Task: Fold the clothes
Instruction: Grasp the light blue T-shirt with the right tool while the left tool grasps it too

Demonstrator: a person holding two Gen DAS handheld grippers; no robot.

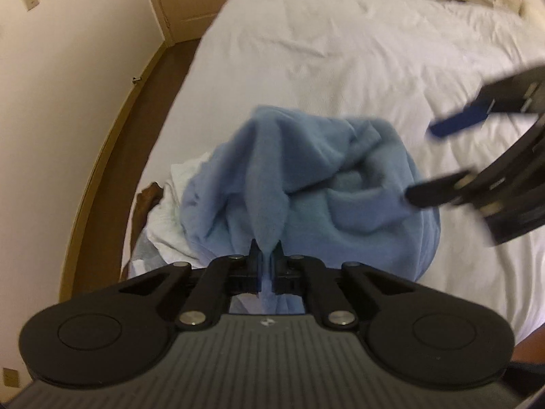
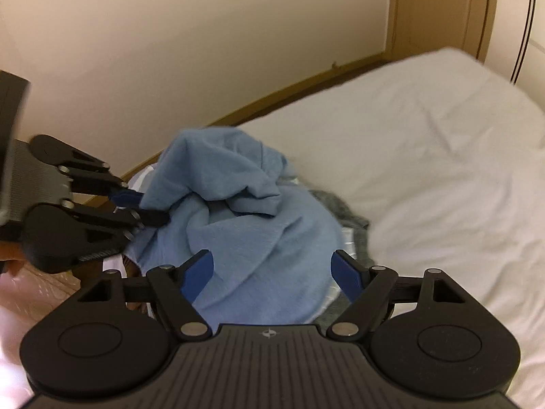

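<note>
One grey garment (image 2: 354,218) under blue cloth (image 2: 245,225), only in right-wrist view.

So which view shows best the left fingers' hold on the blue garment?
The left wrist view: its fingers are shut on a fold of the blue garment, straight ahead. The right wrist view shows that grip from the side, blurred.

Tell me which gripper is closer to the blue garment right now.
Left. The left gripper is shut on a fold of the blue garment; the right gripper hangs open just above it, not gripping.
</note>
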